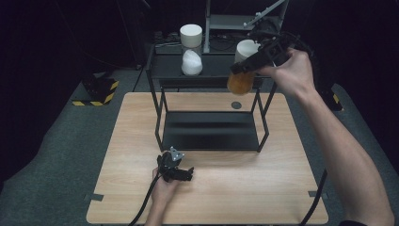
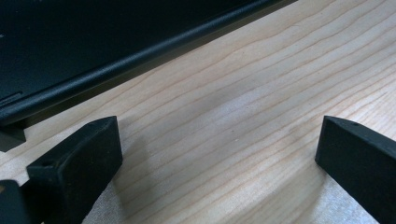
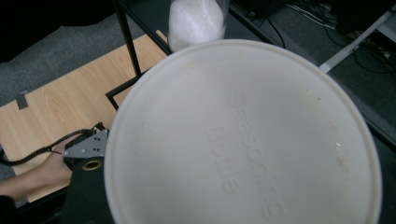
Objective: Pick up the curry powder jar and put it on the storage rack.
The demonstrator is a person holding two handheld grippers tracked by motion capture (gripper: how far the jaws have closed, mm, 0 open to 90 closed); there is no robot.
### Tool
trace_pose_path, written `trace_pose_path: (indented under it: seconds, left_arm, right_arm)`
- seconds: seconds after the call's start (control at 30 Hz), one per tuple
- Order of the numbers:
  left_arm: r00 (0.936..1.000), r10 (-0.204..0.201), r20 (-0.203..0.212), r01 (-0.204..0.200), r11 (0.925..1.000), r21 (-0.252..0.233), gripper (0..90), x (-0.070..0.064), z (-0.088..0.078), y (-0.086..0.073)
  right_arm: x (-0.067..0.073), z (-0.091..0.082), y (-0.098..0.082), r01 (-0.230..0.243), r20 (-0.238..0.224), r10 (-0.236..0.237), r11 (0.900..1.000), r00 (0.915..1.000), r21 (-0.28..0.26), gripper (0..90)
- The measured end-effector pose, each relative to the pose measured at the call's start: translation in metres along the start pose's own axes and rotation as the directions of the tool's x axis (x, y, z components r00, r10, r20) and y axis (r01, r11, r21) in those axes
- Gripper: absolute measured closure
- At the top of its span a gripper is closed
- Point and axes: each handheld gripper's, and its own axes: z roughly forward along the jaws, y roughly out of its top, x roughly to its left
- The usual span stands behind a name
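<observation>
Pale wood makes up the table (image 1: 282, 188), the largest thing here, and a black two-tier metal rack (image 1: 211, 127) stands toward its far edge, lower shelf bare. On the rack's upper shelf, near its left end, a clear jar of white granules (image 1: 191, 49) sits under a white lid, which suggests this shelf is where such jars belong. The right gripper (image 1: 244, 68) is raised by the upper shelf's right end with its jaws clamped on a second jar (image 1: 241, 81), amber-filled and white-lidded, held in the air and tilted, probably to be set on that shelf or lifted from it. The left gripper (image 1: 175, 170) rests near the table's front edge, just before the rack, likely parked out of the way; its jaws stand wide apart with nothing between them. The right gripper view brings out what the high view cannot: the held jar's white lid (image 3: 243, 135) bears raised lettering, "Seasoning Bottle". The left gripper view gives only wood grain and the rack's lower front rail (image 2: 116, 70) close up, confirming the bare gap between its fingertips (image 2: 79, 163).
</observation>
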Motion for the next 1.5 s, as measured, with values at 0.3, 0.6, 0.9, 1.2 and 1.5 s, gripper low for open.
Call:
trace_pose_path:
  seconds: [0.3,0.6,0.9,1.2,1.5]
  left_arm:
    - [1.0,0.0,-0.001,0.0,1.0,0.0,0.5,0.0,0.0,0.0]
    - [1.0,0.0,0.0,0.0,1.0,-0.001,0.5,0.0,0.0,0.0]
    - [1.0,0.0,0.0,0.0,1.0,-0.001,0.5,0.0,0.0,0.0]
    - [1.0,0.0,-0.001,0.0,1.0,-0.001,0.5,0.0,0.0,0.0]
    - [1.0,0.0,-0.001,0.0,1.0,-0.001,0.5,0.0,0.0,0.0]
  right_arm:
    - [-0.004,0.009,0.026,-0.028,0.033,0.028,0.999,0.9991,0.016,34.4]
    - [-0.015,0.026,0.044,-0.106,0.104,0.102,0.994,0.9894,0.029,34.4]
    - [-0.026,0.048,0.056,-0.18,0.164,0.168,0.982,0.9721,0.06,34.4]
    - [-0.031,0.07,0.066,-0.232,0.209,0.213,0.97,0.9544,0.072,34.4]
    - [-0.038,0.081,0.068,-0.269,0.209,0.248,0.96,0.9461,0.081,34.4]
